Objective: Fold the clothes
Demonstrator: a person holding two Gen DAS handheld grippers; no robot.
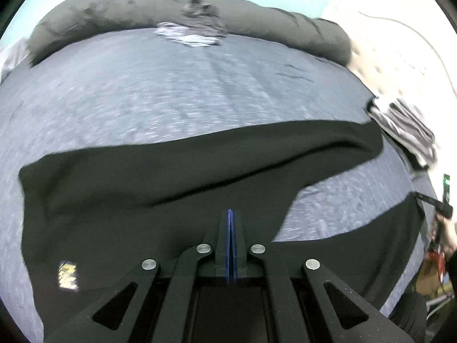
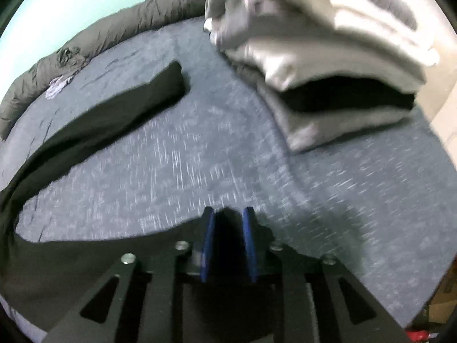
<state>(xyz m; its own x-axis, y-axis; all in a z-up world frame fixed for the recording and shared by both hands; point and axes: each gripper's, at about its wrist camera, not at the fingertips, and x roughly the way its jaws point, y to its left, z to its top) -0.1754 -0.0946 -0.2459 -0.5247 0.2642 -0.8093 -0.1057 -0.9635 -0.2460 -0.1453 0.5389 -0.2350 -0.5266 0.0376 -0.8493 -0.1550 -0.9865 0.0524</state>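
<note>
In the left wrist view, the left gripper [image 1: 230, 214] has its 2 blue-lined fingers pressed fully together, with no gap between them. They sit over the dark garment [image 1: 171, 177], and whether a fold of cloth is pinched between them cannot be told. The garment spreads across the lower half of the picture on a grey-blue bed cover [image 1: 177, 91], 1 long part stretching off to the right. A small pale label [image 1: 68, 275] shows on the cloth at lower left. A rolled grey blanket [image 1: 114, 8] lies along the far edge of the bed, with a small pale patch [image 1: 188, 35] just in front of it. A striped grey and white piece of clothing [image 1: 405, 128] lies at the right edge.

In the right wrist view, the right gripper [image 2: 228, 217] has its jaws a little apart, and dark cloth fills the gap between the blue pads [image 2: 210, 237]. The picture is blurred, so whether the pads press on the cloth cannot be told. The dark garment [image 2: 108, 114] runs from under the gripper round the left side and up toward the middle of the bed cover [image 2: 200, 157]. A stack of folded clothes [image 2: 328, 65], pale with 1 black layer, sits at upper right.
</note>
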